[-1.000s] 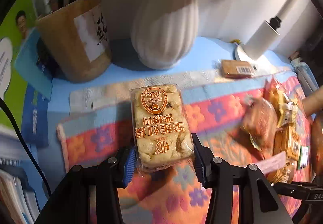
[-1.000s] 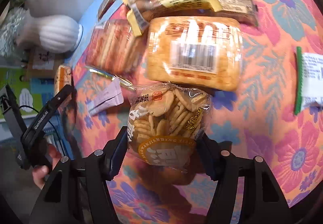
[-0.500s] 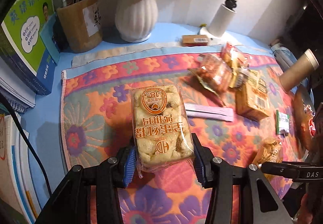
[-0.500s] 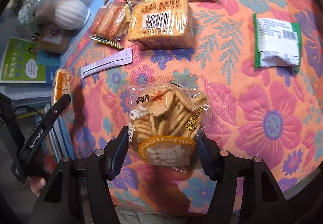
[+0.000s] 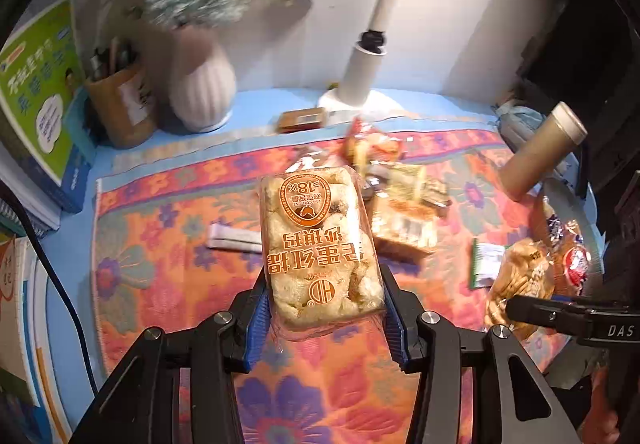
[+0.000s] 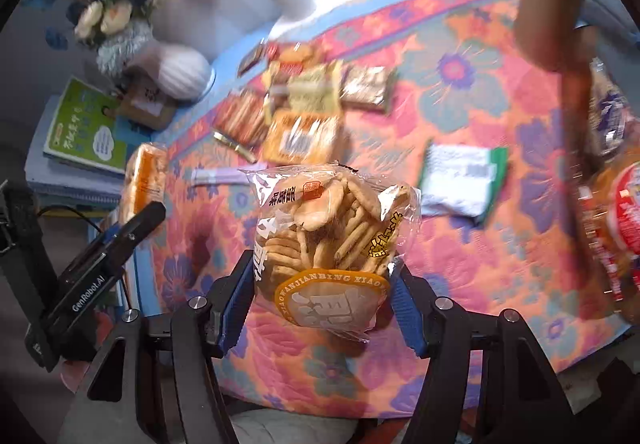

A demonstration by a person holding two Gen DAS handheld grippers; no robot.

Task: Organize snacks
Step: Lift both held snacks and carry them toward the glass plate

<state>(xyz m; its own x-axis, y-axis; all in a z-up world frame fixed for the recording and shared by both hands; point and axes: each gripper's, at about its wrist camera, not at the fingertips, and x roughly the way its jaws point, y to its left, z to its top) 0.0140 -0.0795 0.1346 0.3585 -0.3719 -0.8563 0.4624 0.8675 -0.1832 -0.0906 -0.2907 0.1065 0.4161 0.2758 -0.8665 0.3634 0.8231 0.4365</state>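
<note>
Orange-printed wrapping covers the egg cake pack (image 5: 320, 244), which the left hand-held gripper (image 5: 323, 318) clamps between its blue pads, raised clear of the surface. The right hand-held gripper (image 6: 323, 302) likewise squeezes a clear bag of small biscuits (image 6: 330, 240), lifted above the floral cloth (image 6: 460, 244). Beyond the left hand-held gripper's tips lies a loose heap of snack packs (image 5: 400, 203), with a pale flat sachet (image 5: 234, 238) just to its left side. A green-edged white packet (image 6: 460, 175) lies ahead and right of the right hand-held gripper. Farther off stand a white ribbed vase (image 5: 202, 91), a wooden pen holder (image 5: 122, 103) and a lamp base (image 5: 360, 79).
</note>
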